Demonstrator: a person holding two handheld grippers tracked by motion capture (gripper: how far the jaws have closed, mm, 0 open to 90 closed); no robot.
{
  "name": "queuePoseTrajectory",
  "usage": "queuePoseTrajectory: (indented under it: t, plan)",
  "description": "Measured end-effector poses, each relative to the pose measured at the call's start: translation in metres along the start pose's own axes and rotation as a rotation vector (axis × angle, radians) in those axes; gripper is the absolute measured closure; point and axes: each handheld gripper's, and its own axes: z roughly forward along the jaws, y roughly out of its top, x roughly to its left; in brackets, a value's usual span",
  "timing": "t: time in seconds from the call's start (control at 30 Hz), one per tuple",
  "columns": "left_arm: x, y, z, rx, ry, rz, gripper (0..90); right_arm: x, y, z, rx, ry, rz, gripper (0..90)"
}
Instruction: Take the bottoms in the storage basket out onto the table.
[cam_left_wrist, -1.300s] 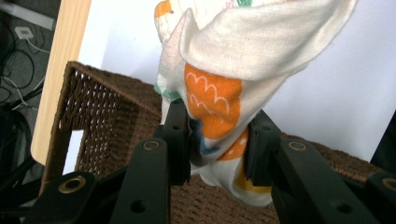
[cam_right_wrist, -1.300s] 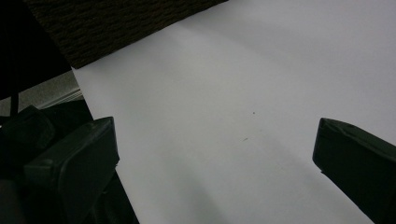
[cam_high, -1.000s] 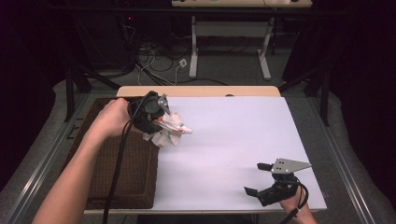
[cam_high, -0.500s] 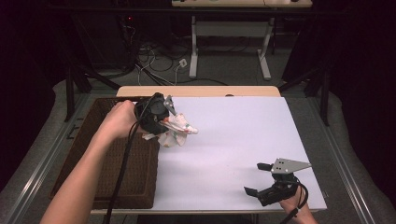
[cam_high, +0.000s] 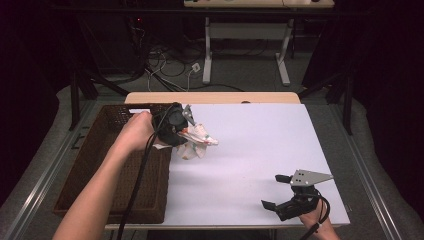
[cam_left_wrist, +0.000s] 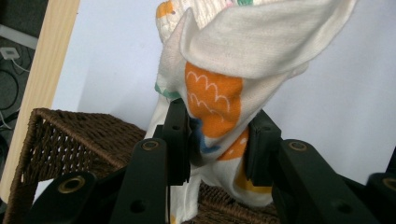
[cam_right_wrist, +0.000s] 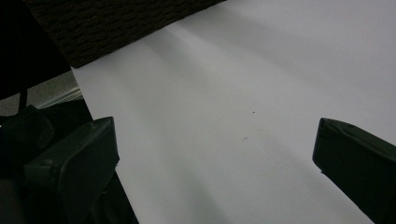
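- Right gripper (cam_high: 280, 192): sitting at the near right corner of the white table (cam_high: 260, 150), held low over it; its jaws are standing wide apart with nothing between them, as the right gripper view (cam_right_wrist: 215, 154) confirms.
- Brown woven basket (cam_high: 107, 170): lying along the table's left side.
- Left gripper (cam_high: 186, 131): hovering at the basket's far right corner, jaws pressing together on a cloth (cam_high: 197, 142); in the left gripper view (cam_left_wrist: 217, 140) both pads are pinching the fabric.
- Cloth (cam_left_wrist: 224, 84): white with orange, green and blue print, hanging bunched above the table, just beside the basket's edge.
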Motion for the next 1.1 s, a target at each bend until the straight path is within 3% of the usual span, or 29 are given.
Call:
queuePoseTrajectory:
  t: [0.47, 0.77, 1.1]
  plan:
    - [-0.003, 0.006, 0.015, -0.022, -0.01, 0.009, 67.2, 0.0, 0.001, 0.001, -0.005, 0.006, 0.002, 0.0]
    - [-0.007, 0.008, 0.025, -0.05, -0.026, -0.024, 67.2, 0.0, 0.0, 0.0, -0.008, 0.002, 0.005, 0.0]
    - [-0.01, 0.009, 0.035, -0.076, -0.032, -0.031, 67.2, 0.0, 0.0, 0.001, -0.008, 0.002, 0.005, 0.0]
